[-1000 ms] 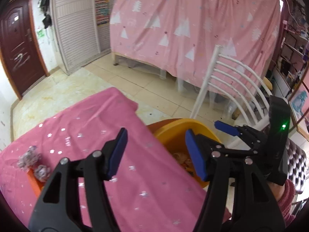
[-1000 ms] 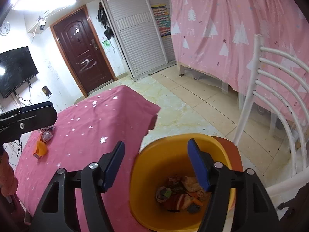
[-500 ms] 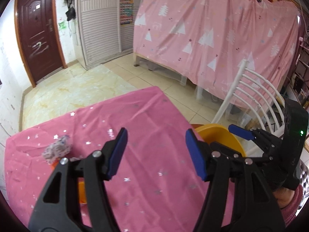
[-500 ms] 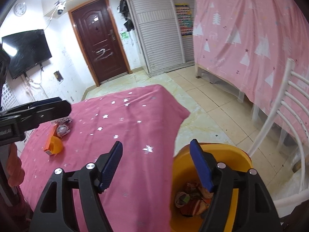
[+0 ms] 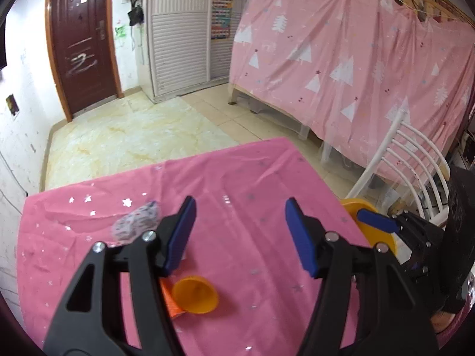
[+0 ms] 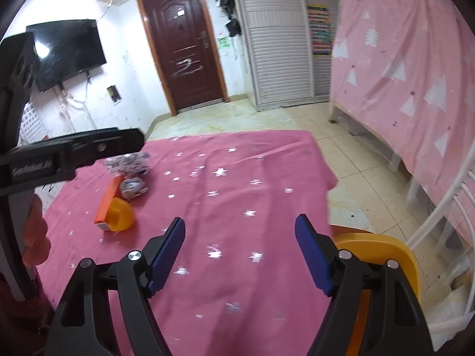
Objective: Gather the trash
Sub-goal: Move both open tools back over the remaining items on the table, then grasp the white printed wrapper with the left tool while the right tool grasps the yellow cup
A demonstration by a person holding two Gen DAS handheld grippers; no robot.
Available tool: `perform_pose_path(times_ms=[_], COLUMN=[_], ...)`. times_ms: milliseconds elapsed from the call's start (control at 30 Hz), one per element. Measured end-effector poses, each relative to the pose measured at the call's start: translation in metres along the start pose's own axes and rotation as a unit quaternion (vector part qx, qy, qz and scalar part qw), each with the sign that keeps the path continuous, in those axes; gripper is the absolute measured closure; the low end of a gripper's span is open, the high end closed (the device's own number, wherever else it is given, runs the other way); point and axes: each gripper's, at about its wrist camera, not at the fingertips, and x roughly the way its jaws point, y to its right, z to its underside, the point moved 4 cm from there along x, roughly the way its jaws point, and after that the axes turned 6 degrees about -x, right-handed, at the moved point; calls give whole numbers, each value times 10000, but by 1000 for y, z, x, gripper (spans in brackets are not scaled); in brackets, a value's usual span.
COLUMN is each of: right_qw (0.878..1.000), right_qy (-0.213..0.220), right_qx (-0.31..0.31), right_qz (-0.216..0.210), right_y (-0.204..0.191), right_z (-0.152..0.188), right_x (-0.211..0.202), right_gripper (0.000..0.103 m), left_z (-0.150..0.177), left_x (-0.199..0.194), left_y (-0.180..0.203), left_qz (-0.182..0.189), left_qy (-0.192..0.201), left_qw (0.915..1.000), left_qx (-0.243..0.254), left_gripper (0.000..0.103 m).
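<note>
Trash: crumpled wrapper, orange plastic cup on pink cloth.

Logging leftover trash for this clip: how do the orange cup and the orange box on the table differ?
The orange cup is round and yellow-orange, tipped on its side; the orange box is long, flat-sided and redder. The cup lies beside the box's near end. Both rest ungripped on the pink tablecloth.

This is a lived-in home room. Beside the brown entry door hangs a wall television. Right of it stand a louvred wardrobe and a curtained bed.
</note>
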Motion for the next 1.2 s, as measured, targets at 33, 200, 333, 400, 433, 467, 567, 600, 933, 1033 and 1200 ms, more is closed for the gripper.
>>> perform_pose_path(times_ms=[33, 200, 333, 400, 433, 467, 567, 600, 933, 1033, 1200], right_qw=[10000, 9994, 9982, 9974, 9968, 9963, 9939, 9929, 9835, 9822, 9817], right_qy=[-26, -134, -209, -244, -266, -279, -323, -345, -565, -654, -804], right_qx=[-57, -257, -429, -532, -561, -571, -632, -660, -999, -1075, -1067], right_qz=[-46, -209, -351, -425, -501, -575, -839, -928, -1396, -1398, -1360], right_y=[-6, -30, -50, -60, -65, -68, -80, -85, -128, -134, -138], right_z=[-1, -4, -8, -10, -11, -12, -14, -14, -19, -20, -21], right_x=[3, 17, 26, 31, 33, 35, 40, 42, 64, 70, 82], right_gripper=[33, 32, 32, 32, 32, 32, 32, 32, 32, 32, 32], left_z=[0, 1, -2, -3, -4, -5, -5, -5, -3, 0, 4], left_x=[0, 2, 4, 6, 6, 7, 13, 15, 45, 50, 59], left_y=[-6, -32, -54, -64, -70, -73, -85, -89, -113, -118, -122], left_qz=[-30, -122, -148, -123, -103, -111, -160, -188, -213, -200, -136], left_qy=[-4, -84, -165, -214, -213, -224, -299, -340, -732, -811, -905], left_qw=[10000, 9996, 9988, 9982, 9978, 9975, 9969, 9967, 9935, 9930, 9924], left_qx=[-39, -236, -439, -548, -624, -663, -709, -710, -849, -836, -822], left_gripper=[43, 43, 43, 31, 30, 29, 29, 29, 29, 29, 30])
